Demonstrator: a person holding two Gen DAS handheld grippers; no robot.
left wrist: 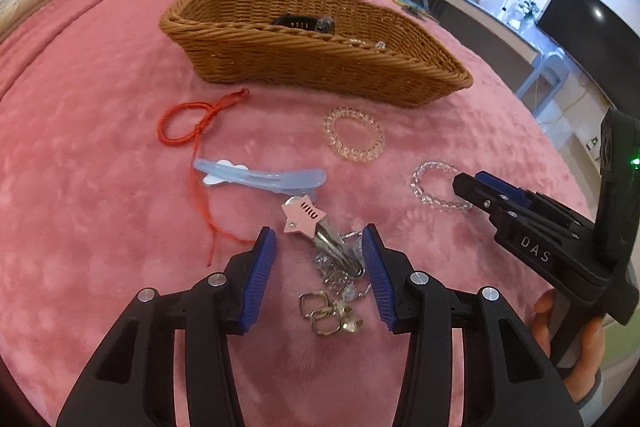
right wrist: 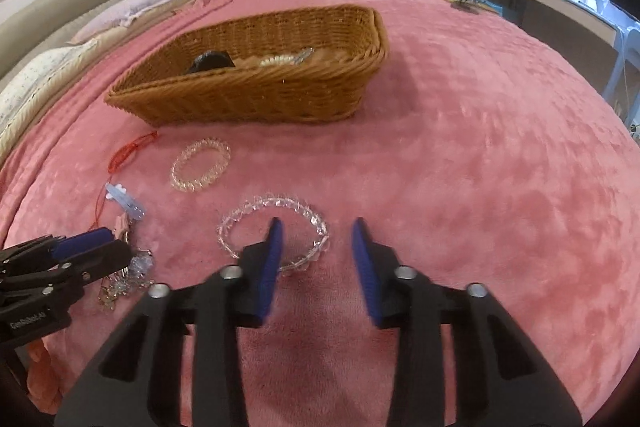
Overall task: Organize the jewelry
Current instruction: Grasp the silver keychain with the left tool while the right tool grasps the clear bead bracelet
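Jewelry lies on a pink blanket in front of a wicker basket (left wrist: 312, 67) (right wrist: 248, 95). My left gripper (left wrist: 319, 239) (right wrist: 108, 243) is open, its blue pads either side of a pink star clip (left wrist: 304, 217) with a silver clasp, above crystal pieces (left wrist: 332, 271) and gold rings (left wrist: 324, 311). My right gripper (right wrist: 318, 227) (left wrist: 470, 185) is open over a clear bead bracelet (right wrist: 272, 201) (left wrist: 416, 183). One finger stands inside the ring, and the bracelet's right side lies between the pads, untouched. A light blue hair clip (left wrist: 260, 179), a red cord (left wrist: 188, 123) and a clear spiral hair tie (left wrist: 330, 129) (right wrist: 176, 173) lie nearby.
The basket holds a black item (left wrist: 300, 21) and a pearl piece (right wrist: 276, 60). Pillows (right wrist: 48, 67) line the bed's left side. A desk (left wrist: 472, 7) and dark screen (left wrist: 588, 27) stand at the right. A hand (left wrist: 580, 339) holds the right gripper's handle.
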